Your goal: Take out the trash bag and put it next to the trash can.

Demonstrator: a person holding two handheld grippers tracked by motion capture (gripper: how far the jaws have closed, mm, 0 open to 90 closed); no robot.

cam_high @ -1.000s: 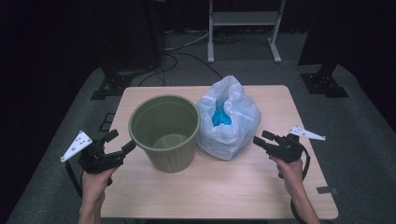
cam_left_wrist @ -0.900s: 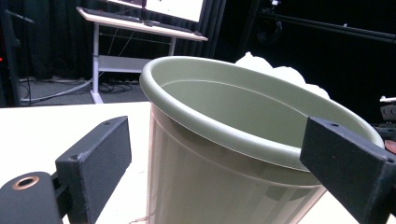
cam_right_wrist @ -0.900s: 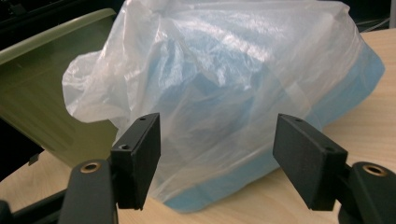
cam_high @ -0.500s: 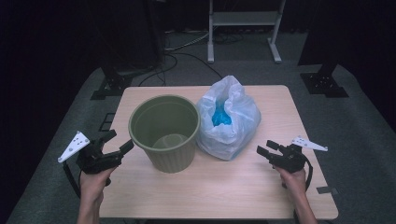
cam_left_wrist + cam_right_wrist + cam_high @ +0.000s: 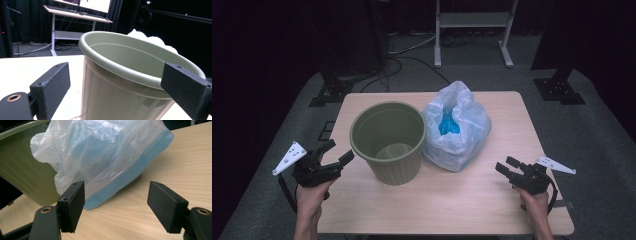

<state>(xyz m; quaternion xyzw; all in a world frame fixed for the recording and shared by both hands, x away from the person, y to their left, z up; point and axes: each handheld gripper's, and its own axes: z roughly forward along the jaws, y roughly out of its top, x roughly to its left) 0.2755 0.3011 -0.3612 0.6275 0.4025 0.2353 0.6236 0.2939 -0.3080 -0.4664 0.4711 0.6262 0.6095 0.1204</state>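
An olive-green plastic bin (image 5: 388, 142) stands upright on the wooden table (image 5: 512, 115), with a white plastic bag (image 5: 457, 127) holding something blue touching its right side. My left gripper (image 5: 339, 151) is open at the table's left edge, its jaws pointing at the bin and apart from it. In the left gripper view the bin (image 5: 130, 75) looms between the spread jaws of the left gripper (image 5: 116, 75). My right gripper (image 5: 504, 164) is open near the front right, aimed at the bag. The right gripper view has the bag (image 5: 105, 152) beyond the empty right gripper (image 5: 117, 197).
The bare tabletop (image 5: 175, 165) stretches in front of the bin and bag. Behind the table, a white metal stand (image 5: 472, 20), black stand bases (image 5: 562, 90) and cables rest on the grey floor. A desk with a monitor (image 5: 95, 5) is far back.
My right gripper has drawn back from the bag toward the table's near right corner and sunk a little. The left gripper, bin and bag have stayed put.
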